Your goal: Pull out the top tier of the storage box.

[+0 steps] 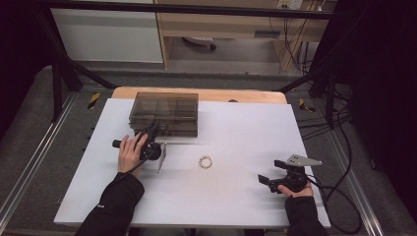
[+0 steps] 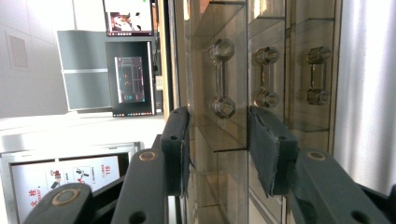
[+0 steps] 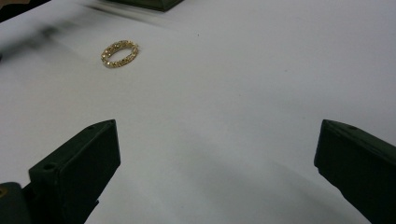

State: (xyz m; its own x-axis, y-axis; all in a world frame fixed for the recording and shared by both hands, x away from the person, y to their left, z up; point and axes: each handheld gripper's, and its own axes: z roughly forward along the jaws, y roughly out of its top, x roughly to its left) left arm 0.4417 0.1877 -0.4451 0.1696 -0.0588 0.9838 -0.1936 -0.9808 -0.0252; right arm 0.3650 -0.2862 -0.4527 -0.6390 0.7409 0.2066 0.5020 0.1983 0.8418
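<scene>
A white surface [image 1: 236,191] carries a smoky clear drawer box [image 1: 164,113] at its far side and a gold bracelet [image 1: 205,162] near the middle. The left tongs [image 1: 152,133] are parted at the box's front, around a drawer handle [image 2: 221,78], not yet gripping. The right tongs [image 1: 264,181] gape wide, empty, well apart from the bracelet.

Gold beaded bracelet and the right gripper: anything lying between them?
Nothing. Right gripper view shows bare white tabletop between the open right gripper and the gold beaded bracelet.
</scene>
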